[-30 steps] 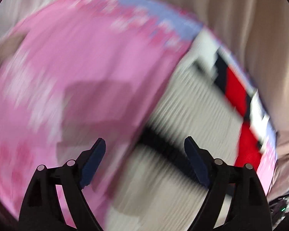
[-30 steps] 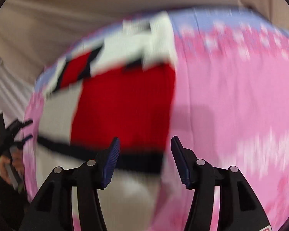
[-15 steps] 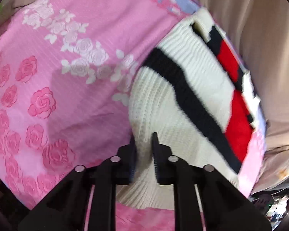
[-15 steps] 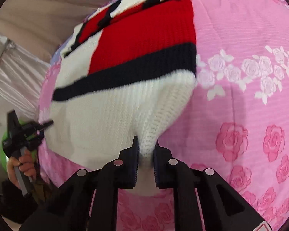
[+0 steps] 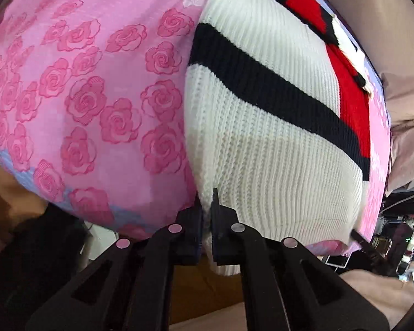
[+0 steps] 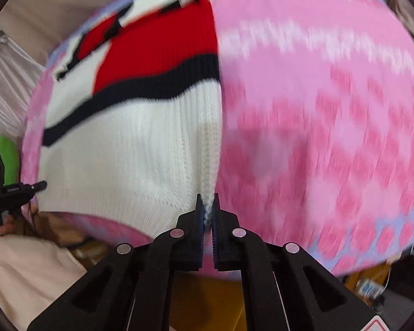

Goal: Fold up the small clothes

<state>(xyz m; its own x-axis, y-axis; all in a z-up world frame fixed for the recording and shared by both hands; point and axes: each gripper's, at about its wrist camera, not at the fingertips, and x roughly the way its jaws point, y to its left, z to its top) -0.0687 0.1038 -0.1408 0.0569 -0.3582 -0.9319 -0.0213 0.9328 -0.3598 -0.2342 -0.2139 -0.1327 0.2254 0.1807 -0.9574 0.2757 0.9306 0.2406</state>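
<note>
From the left wrist, the left gripper [image 5: 206, 207] is clenched on the near left corner of the hem of a knit sweater [image 5: 262, 127], white with a black band and a red block farther up. The sweater lies flat on a pink rose-print bedsheet [image 5: 96, 96], its hem at the sheet's near edge, and a little white knit bulges out below the pinch. That looks like a deep enough bite. To fold well, this corner should lift just clear of the sheet before travelling toward the collar, so the knit does not drag and bunch.

From the right wrist, the right gripper [image 6: 206, 207] is closed on the opposite hem corner of the sweater [image 6: 129, 143], only a thin ridge of white knit showing between the tips. This bite seems shallower, so a gentle pull is safer. The bedsheet [image 6: 317, 110] is motion-blurred here. The left gripper [image 6: 38, 185] shows at the far corner. Both corners should rise together, level, keeping the hem taut between them so the fold line lands straight across the body.
</note>
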